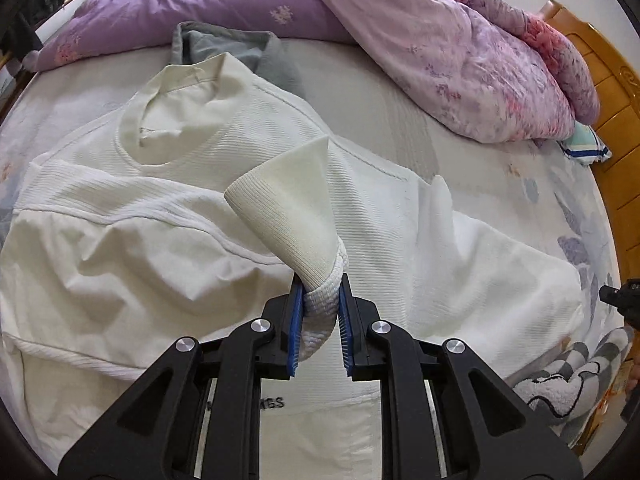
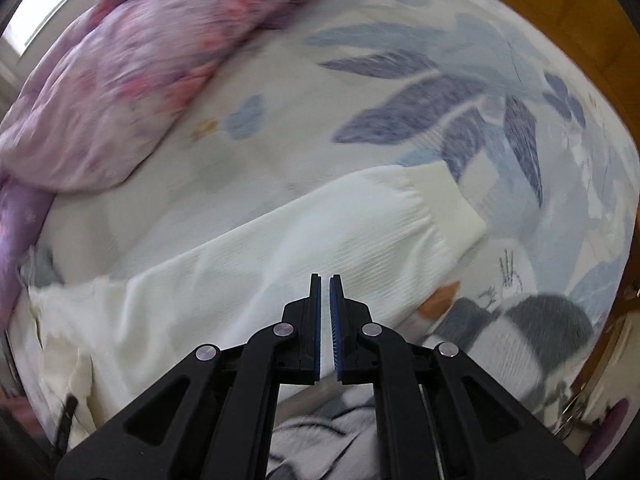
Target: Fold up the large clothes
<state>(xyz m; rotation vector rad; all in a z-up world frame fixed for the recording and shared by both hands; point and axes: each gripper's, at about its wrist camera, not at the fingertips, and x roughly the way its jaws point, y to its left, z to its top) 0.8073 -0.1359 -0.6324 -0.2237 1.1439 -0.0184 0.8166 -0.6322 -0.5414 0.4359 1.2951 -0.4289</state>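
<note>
- Nearest my left camera, the left gripper (image 1: 320, 300) is clamped on a ribbed sleeve cuff (image 1: 292, 216), the fabric bunched between the blue pads (image 1: 294, 320) and the cuff mouth flaring open just above the sweater's chest
- My landmark is the cream sweater (image 1: 160, 208), spread front-up on the floral bedsheet (image 1: 560, 208); its collar (image 1: 160, 120) points toward the purple pillow (image 1: 180, 8), and a grey garment (image 1: 240, 48) lies just beyond the collar
- I see the pink quilt (image 1: 460, 52) heaped beyond the sweater's far shoulder, well clear of it
- On my right camera, the right gripper (image 2: 325, 312) hangs over the sweater's other sleeve (image 2: 300, 240); the jaws are nearly together with a thin slit between them and nothing held. The view is blurred
- That sleeve lies flat, stretched away from the sweater's body, its cuff (image 2: 448, 200) resting on the sheet
- Handling judgement: the knit looks soft, light and limp, so it should drape and sag wherever unsupported
- I judge the ribbed cuffs and seams to be the firmest holds; a pinch mid-panel would likely gather loose cloth and wrinkle the fold
</note>
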